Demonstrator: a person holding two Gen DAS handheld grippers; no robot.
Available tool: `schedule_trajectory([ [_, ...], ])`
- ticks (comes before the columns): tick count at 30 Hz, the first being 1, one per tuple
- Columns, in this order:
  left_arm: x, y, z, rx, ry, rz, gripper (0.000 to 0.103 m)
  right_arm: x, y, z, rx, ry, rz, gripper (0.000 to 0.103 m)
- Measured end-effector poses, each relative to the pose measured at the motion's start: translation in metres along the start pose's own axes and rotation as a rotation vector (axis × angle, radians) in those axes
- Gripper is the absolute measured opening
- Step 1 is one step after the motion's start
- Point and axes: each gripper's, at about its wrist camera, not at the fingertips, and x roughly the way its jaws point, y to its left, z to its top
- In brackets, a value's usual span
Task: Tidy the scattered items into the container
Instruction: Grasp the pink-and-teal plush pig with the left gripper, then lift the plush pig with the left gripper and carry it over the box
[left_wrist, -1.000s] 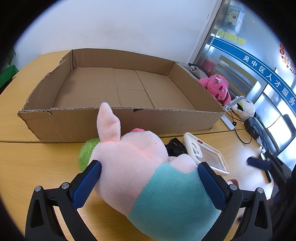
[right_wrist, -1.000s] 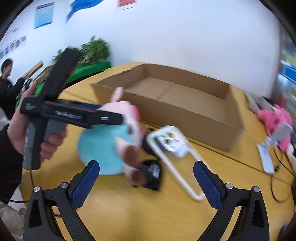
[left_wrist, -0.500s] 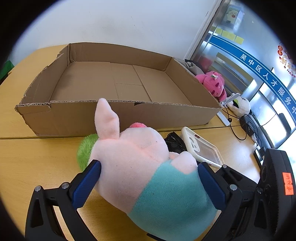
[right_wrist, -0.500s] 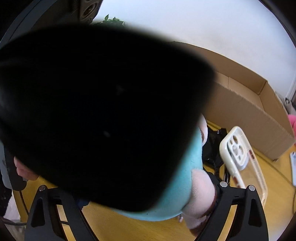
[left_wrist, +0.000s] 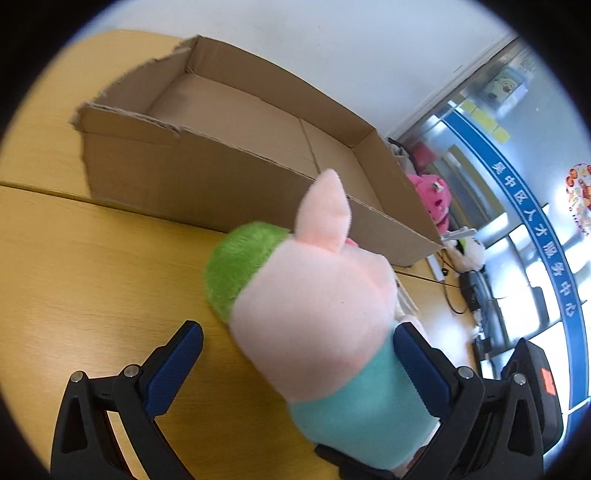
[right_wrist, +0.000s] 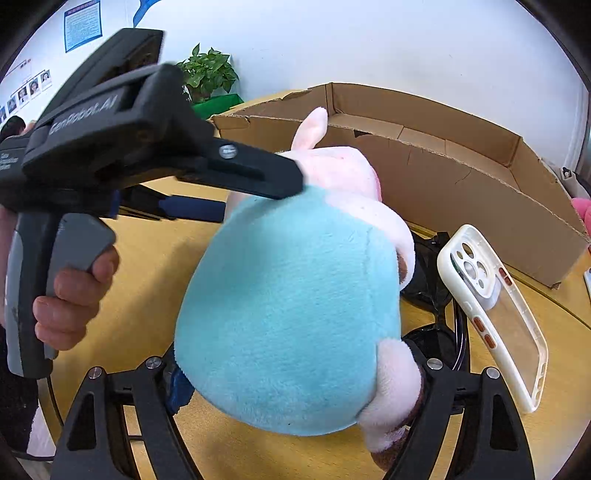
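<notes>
A plush pig (left_wrist: 314, 306) with a pink head, teal body and green patch lies on the wooden table in front of the open cardboard box (left_wrist: 221, 173). My left gripper (left_wrist: 297, 365) is open around it: the right pad touches the teal body and the left pad (left_wrist: 173, 365) stands clear of it. In the right wrist view the pig's teal rear (right_wrist: 291, 314) fills my right gripper (right_wrist: 299, 376). Its jaws are closing, with both fingers against the plush. The left gripper (right_wrist: 258, 197) reaches in from the left, held by a hand (right_wrist: 70, 295).
A white phone case (right_wrist: 498, 317) and black sunglasses (right_wrist: 432, 280) lie right of the pig, near the box (right_wrist: 461, 184). A pink plush (left_wrist: 432, 195), a white plush (left_wrist: 469, 254) and cables (left_wrist: 469, 295) sit beyond the box's right end. A potted plant (right_wrist: 208, 74) stands behind.
My right gripper dropped in and closed around the pig's teal rear. The left gripper rolled, and its left pad, which touched the pig before, now stands off it.
</notes>
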Motion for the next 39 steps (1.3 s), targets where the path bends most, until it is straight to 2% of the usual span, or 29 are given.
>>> schedule_trajectory([
  [1, 0.004, -0.001, 0.001, -0.012, 0.013, -0.033, 0.095, 0.001, 0.000, 0.000, 0.002, -0.001, 0.003, 0.088],
  [3, 0.008, -0.006, 0.002, -0.002, 0.023, -0.037, 0.092, 0.000, -0.002, 0.000, 0.023, -0.005, 0.010, 0.086],
  [5, 0.008, -0.014, 0.003, 0.019, 0.035, -0.042, 0.083, -0.002, -0.004, -0.001, 0.043, -0.013, 0.011, 0.085],
  [8, -0.002, -0.022, 0.006, 0.038, 0.027, -0.052, 0.078, -0.008, -0.006, 0.000, 0.057, -0.044, 0.008, 0.084],
  [13, -0.025, -0.046, 0.017, 0.106, -0.026, -0.051, 0.076, -0.024, -0.001, 0.014, 0.065, -0.114, -0.005, 0.084],
  [20, -0.055, -0.065, 0.045, 0.152, -0.076, -0.056, 0.075, -0.049, -0.007, 0.039, 0.069, -0.157, -0.019, 0.083],
  [33, -0.104, -0.113, 0.125, 0.293, -0.189, -0.023, 0.074, -0.084, -0.031, 0.138, 0.041, -0.263, -0.046, 0.083],
  [35, -0.112, -0.115, 0.137, 0.299, -0.206, -0.015, 0.074, -0.090, -0.020, 0.148, 0.035, -0.273, -0.038, 0.082],
  [39, -0.127, -0.123, 0.160, 0.329, -0.233, 0.006, 0.074, -0.088, -0.041, 0.178, 0.025, -0.306, -0.035, 0.082],
])
